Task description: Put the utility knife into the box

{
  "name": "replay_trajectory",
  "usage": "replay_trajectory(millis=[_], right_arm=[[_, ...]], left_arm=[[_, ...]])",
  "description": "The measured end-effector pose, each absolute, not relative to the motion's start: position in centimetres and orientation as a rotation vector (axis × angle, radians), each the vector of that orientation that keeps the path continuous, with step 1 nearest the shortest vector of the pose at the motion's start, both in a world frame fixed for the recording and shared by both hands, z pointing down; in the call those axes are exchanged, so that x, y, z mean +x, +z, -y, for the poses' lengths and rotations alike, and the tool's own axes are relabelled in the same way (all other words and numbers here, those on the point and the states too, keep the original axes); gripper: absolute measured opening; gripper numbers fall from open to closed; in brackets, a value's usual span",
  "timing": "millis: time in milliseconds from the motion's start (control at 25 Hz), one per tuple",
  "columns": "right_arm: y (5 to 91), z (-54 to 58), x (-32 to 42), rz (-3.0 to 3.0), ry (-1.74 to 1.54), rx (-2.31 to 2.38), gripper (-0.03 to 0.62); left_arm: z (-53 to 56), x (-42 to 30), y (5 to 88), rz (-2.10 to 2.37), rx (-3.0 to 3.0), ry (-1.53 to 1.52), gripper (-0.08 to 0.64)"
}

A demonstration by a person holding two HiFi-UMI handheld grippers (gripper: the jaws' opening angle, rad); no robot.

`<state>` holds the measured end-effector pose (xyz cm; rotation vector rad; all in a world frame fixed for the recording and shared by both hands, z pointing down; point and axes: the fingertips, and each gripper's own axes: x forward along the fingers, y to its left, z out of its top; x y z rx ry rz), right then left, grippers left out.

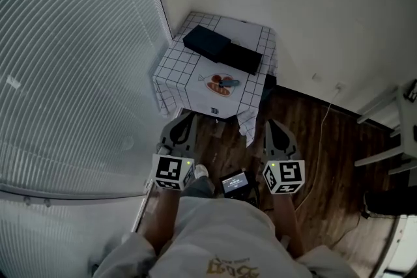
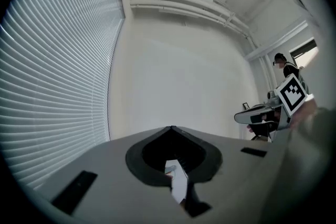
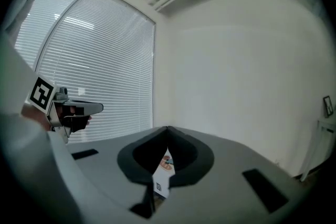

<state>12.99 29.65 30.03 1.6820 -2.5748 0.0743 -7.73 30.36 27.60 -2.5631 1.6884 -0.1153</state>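
Observation:
An orange-red utility knife with a blue part lies on the near half of a small table with a white grid cloth. Behind it sit a black box and a second flat black piece beside it. Both grippers hang in front of the table's near edge, well short of the knife. My left gripper is shut and holds nothing. My right gripper is shut and empty too. Through the slit under its jaws, a sliver of the cloth and knife shows.
Window blinds fill the left side and a white wall stands behind the table. The floor is dark wood, with a cable on it and white furniture at the right. A small screen hangs at the person's waist.

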Motion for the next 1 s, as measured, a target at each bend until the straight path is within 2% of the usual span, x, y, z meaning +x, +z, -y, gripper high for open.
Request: replay_trajectory(millis=[200,560,1000], right_arm=[[31.1,-29.6,14.0,2.562,0.134,1.689,0.008],[31.9,-27.4,12.7,2.493,-0.012,1.602,0.008],[32.7,-18.9,10.6,2.431,-0.036,1.568,0.008]], left_arm=[[-30.1,-7.4,28.2,-1.688,-2.580,-0.130,0.008],[-27.0,-7.6,29.2,-1.687,-2.582,-0.161,0.008],[-16.4,-8.2,30.0,-1.635,-2.649,-0.128,0.008]])
